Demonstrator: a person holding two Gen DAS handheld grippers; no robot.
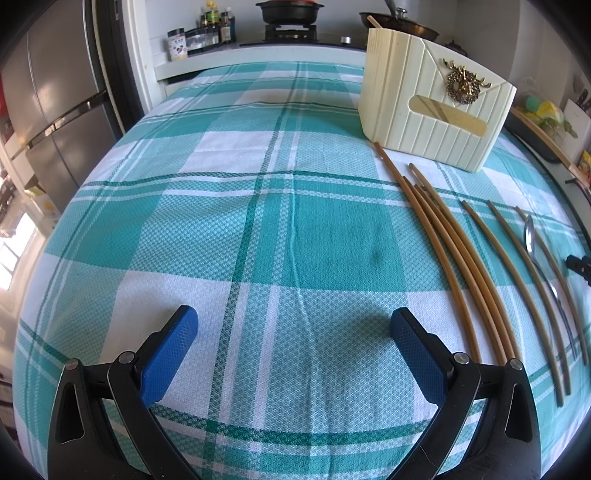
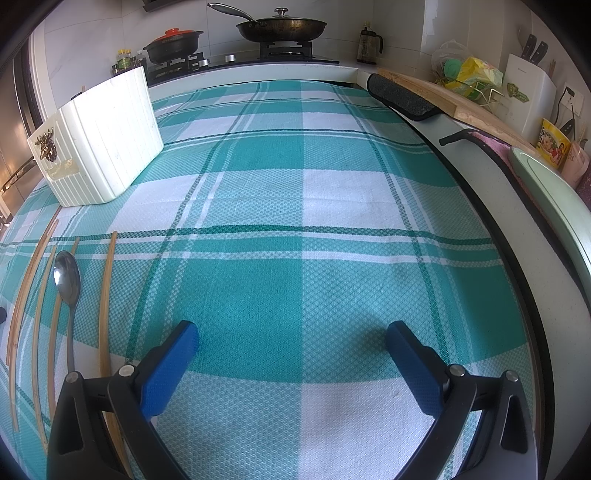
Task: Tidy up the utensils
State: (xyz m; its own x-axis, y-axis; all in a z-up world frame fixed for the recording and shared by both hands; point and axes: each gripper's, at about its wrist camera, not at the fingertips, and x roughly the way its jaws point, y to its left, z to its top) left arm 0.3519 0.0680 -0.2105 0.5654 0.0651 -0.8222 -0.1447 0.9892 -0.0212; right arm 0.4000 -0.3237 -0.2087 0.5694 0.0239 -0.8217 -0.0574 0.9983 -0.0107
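Several brown chopsticks [image 1: 458, 258] lie side by side on the teal checked cloth [image 1: 258, 229], right of my left gripper [image 1: 295, 325], which is open and empty. A steel spoon [image 1: 532, 243] rests among them. Behind them stands a cream ribbed utensil holder [image 1: 432, 107] with a gold deer badge; one chopstick tip pokes out of its top. In the right wrist view the chopsticks [image 2: 105, 295] and spoon [image 2: 67, 277] lie at the left, the holder [image 2: 107, 147] at the far left. My right gripper [image 2: 291, 336] is open over bare cloth.
A stove with a black pot [image 1: 290, 11] and a pan [image 2: 280, 27] stands behind the table. A fridge [image 1: 55, 110] is at the left. Along the right counter are a wooden board [image 2: 461, 103], a knife block [image 2: 524, 92] and a green tray [image 2: 554, 199].
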